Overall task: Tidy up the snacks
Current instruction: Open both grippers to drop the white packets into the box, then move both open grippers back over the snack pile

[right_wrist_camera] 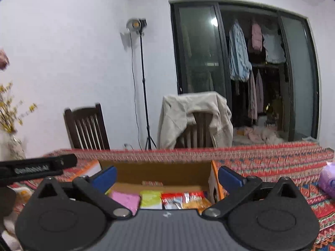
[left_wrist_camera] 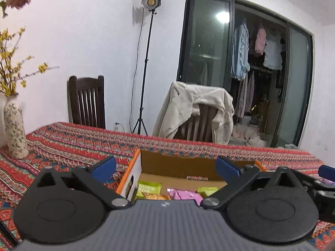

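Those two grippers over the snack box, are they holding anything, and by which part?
Nothing is held. The left gripper and the right gripper both stand open above the cardboard box, with only air between their fingers.

Dim room, stand lamp (left_wrist_camera: 151, 2) glaring, fisheye edges bent, right view blurry.

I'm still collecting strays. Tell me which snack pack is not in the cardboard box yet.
The pale purple pack at the far right of the right wrist view: it lies on the patterned tablecloth, outside the cardboard box, while the pink pack and green pack sit inside.
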{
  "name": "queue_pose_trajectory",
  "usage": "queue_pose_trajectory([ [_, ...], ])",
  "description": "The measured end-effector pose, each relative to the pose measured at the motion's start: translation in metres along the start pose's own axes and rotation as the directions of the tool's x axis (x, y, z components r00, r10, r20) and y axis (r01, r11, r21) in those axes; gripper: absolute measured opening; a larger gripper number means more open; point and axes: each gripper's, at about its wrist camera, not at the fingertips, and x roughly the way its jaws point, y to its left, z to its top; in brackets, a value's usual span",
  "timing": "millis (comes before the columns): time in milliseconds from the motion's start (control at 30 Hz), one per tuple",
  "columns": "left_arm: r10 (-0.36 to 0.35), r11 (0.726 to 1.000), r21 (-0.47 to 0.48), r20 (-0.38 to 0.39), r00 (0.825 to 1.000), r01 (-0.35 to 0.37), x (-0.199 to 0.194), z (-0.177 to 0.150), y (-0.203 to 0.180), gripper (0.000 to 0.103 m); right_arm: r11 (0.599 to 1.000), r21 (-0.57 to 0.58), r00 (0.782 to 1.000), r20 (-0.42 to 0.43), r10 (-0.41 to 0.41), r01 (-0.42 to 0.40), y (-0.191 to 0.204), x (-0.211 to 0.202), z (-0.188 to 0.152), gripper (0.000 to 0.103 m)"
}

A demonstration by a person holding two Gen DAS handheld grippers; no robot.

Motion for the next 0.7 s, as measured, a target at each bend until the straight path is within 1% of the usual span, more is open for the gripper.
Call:
queue_pose_trajectory([
  [133,-0.038,0.999,-0.004,-0.010,0.999,0.038,-0.022,0.009,0.006,0.103,0.998,-0.057,0.999,0.027,0.032,-0.030,0.008,-0.033,0.004,0.103],
  [200,-0.048,0.999,0.013,-0.010,0.999,0.048,-0.033,0.006,0.009,0.103,0.996,-0.077,0.999,0.028,0.040,-0.038,0.012,-0.046,0.001,0.103],
  [300,-0.051,0.998,0.036,-0.023,0.998,0.052,-0.048,-0.004,0.012,0.103,0.996,-0.077,0.999,0.011,0.050,-0.049,0.014,-0.062,-0.008,0.103],
  [500,-0.064,0.996,0.059,-0.076,0.995,0.069,-0.075,-0.035,0.023,0.103,0.997,-0.066,0.997,-0.054,0.047,-0.050,0.017,-0.081,-0.037,0.103],
  [600,-0.074,0.995,0.056,-0.104,0.992,0.080,-0.085,-0.056,0.032,0.103,0.998,-0.056,0.994,-0.107,0.030,-0.036,0.014,-0.088,-0.059,0.103],
  [700,-0.071,0.995,0.055,-0.139,0.988,0.079,-0.088,-0.075,0.042,0.103,0.998,-0.051,0.986,-0.166,0.016,-0.025,0.011,-0.091,-0.080,0.103],
])
